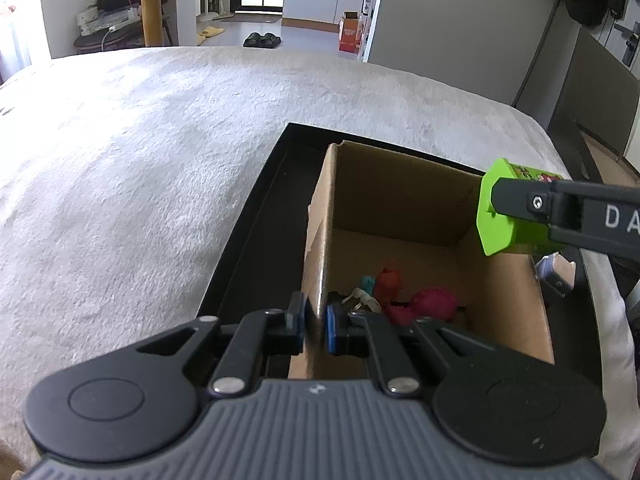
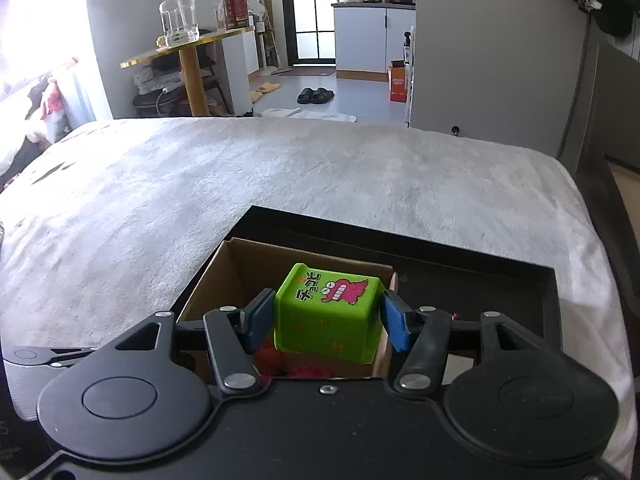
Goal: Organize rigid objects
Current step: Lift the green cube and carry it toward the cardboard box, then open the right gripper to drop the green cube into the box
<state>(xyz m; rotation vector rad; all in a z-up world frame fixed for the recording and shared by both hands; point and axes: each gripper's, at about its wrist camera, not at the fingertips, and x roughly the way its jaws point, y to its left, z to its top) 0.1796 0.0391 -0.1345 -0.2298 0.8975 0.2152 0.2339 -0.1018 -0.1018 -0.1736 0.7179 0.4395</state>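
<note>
Cardboard box [image 1: 400,200]: several toys [image 1: 404,292] already inside
Left tongs [image 1: 316,326]: pinching box wall
Right tongs [image 2: 328,316]: pinching green cube [image 2: 326,312] above box
Left: release cube inside

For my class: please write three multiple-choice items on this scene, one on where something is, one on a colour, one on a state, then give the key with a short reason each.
1. Where does the cardboard box stand?
A. on the floor
B. in the black tray
C. on the round side table

2. What colour is the block that the right gripper holds?
A. green
B. blue
C. white

3. How do the jaws of the left gripper stand?
A. wide open in the air
B. shut on a red toy
C. shut on the box's wall

Key: 1 B, the tray's black rim frames the box on the bed cover; 2 A, it is bright green with a pink cartoon print; 3 C, both blue pads pinch the cardboard edge.
</note>
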